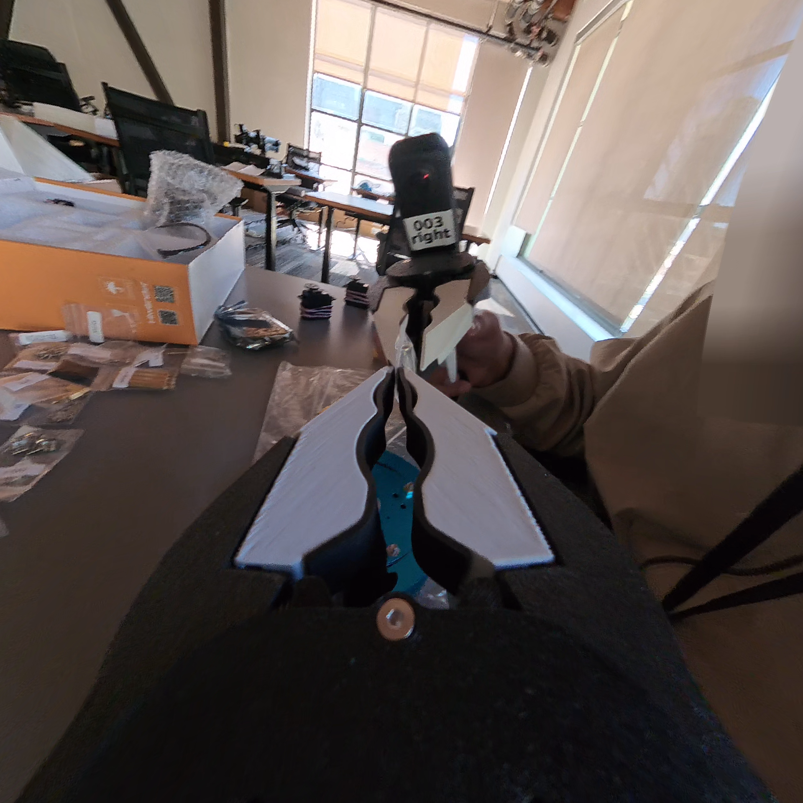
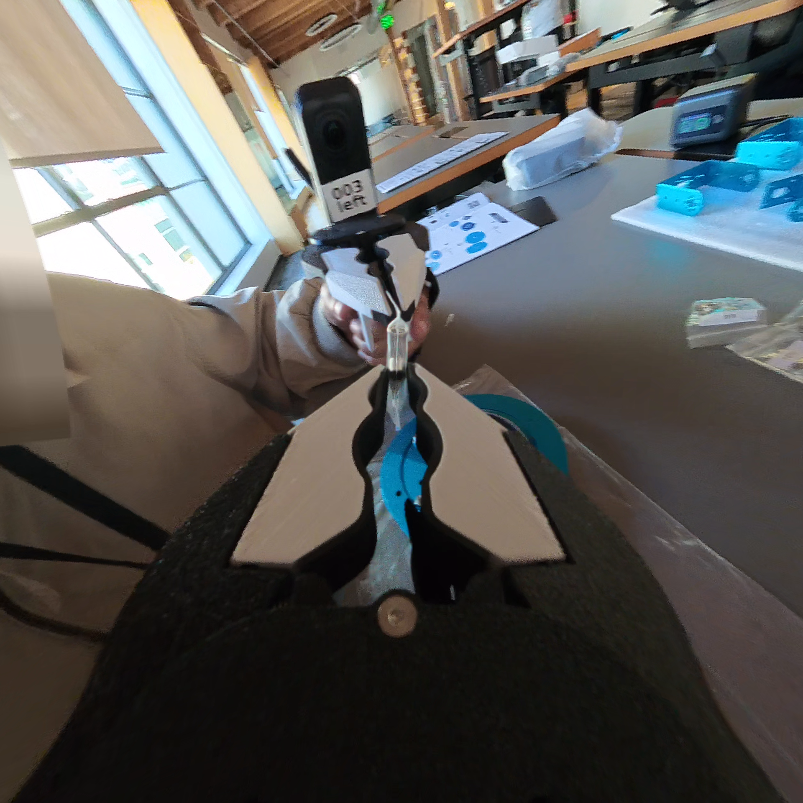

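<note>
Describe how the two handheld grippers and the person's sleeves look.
Both the left gripper and the right gripper have a textured black body, white wedge-shaped fingers with wavy black inner edges, and a silver bolt at the centre. Each carries an upright black camera bearing a white label. The sleeves are beige with ribbed cuffs.

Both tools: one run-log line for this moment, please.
left tool shut on clear plastic bag | right tool shut on same bag | blue disc inside, above table
</note>
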The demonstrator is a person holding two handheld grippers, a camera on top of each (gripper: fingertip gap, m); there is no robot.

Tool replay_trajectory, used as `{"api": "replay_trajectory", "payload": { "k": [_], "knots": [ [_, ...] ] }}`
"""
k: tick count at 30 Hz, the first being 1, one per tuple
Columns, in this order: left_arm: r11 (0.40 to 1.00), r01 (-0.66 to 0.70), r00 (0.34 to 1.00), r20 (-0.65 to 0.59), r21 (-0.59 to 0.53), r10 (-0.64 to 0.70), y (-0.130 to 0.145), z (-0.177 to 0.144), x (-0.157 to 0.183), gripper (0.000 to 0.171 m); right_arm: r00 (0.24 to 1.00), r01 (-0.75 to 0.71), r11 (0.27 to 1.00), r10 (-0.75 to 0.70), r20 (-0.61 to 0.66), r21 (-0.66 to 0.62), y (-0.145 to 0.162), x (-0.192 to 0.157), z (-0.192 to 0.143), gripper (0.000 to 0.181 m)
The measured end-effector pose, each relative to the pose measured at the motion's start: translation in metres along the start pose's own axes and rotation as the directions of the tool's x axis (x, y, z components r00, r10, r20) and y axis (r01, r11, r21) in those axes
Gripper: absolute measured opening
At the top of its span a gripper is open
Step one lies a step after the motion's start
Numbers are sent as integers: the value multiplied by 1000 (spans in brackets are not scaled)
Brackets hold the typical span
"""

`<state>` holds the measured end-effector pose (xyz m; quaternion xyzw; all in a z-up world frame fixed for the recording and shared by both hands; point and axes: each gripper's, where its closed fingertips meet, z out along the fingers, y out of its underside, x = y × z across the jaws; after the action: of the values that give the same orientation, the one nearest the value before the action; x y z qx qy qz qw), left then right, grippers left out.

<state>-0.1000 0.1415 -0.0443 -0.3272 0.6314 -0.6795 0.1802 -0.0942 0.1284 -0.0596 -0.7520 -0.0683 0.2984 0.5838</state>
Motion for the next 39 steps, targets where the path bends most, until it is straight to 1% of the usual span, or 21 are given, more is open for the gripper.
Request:
{"api": "replay_trajectory", "payload": {
  "k": [2, 3, 4, 5, 6, 7, 8, 9, 10, 11, 12, 14, 17, 21, 24, 25, 27, 32, 39],
  "knots": [
    [999, -19, 996, 81, -33, 22, 5, -1, -13, 0, 991, 61, 998, -60, -122, -1, -2, 16, -5, 19],
    [998, -18, 993, 120, -56, 25, 8, -1, -21, 0, 976, 109, 994, -108, -189, -6, -4, 23, -9, 19],
    [997, -7, 984, 178, -74, 20, 11, -2, -31, 0, 964, 147, 989, -144, -226, -3, -7, 24, -11, 16],
    [996, 3, 974, 228, -87, 17, 14, -4, -40, 0, 966, 153, 988, -147, -210, 13, -9, 19, -10, 9],
    [995, 3, 967, 254, -97, 22, 16, -4, -45, 0, 981, 112, 993, -106, -163, 27, -8, 12, -6, 7],
    [995, -11, 960, 276, -101, 38, 17, -5, -48, 0, 992, 36, 999, -32, -125, 27, -5, 10, 0, 13],
    [993, -36, 956, 287, -109, 66, 19, -4, -48, 0, 994, -39, 999, 41, -101, 20, -1, 12, 7, 25],
    [990, -69, 954, 281, -125, 102, 21, -2, -45, 0, 992, -96, 995, 96, -85, -3, 5, 14, 14, 33],
    [984, -106, 950, 277, -141, 142, 23, 0, -41, 0, 988, -135, 990, 132, -79, -30, 10, 16, 20, 34],
    [977, -146, 947, 264, -156, 183, 25, 3, -36, 0, 984, -157, 987, 154, -94, -30, 10, 19, 23, 34],
    [967, -190, 940, 253, -168, 229, 26, 6, -30, 0, 982, -162, 987, 160, -102, -9, 7, 21, 23, 29],
    [940, -284, 904, 273, -191, 329, 26, 8, -27, 0, 980, -176, 984, 176, -97, 6, 5, 22, 23, 24],
    [910, -366, 869, 279, -196, 410, 24, 9, -22, 0, 967, -253, 967, 254, -30, 34, 2, 19, 20, 22],
    [847, -487, 790, 306, -211, 531, 20, 11, -16, 0, 937, -346, 936, 342, 65, 66, -3, 15, 17, 20],
    [802, -553, 735, 322, -225, 597, 17, 11, -12, 0, 926, -374, 925, 367, 92, 71, -4, 14, 15, 14],
    [798, -559, 731, 320, -224, 602, 17, 12, -11, 0, 925, -376, 924, 369, 94, 71, -4, 14, 15, 11],
    [801, -554, 736, 318, -225, 598, 18, 12, -12, 0, 920, -388, 919, 381, 95, 68, -3, 14, 15, 11],
    [822, -531, 763, 304, -207, 570, 18, 11, -11, 0, 914, -398, 915, 391, 108, 61, -3, 13, 15, 11],
    [846, -512, 796, 288, -152, 533, 12, 10, -4, 0, 883, -445, 893, 426, 196, 65, -8, 5, 13, 9]
  ]
}}
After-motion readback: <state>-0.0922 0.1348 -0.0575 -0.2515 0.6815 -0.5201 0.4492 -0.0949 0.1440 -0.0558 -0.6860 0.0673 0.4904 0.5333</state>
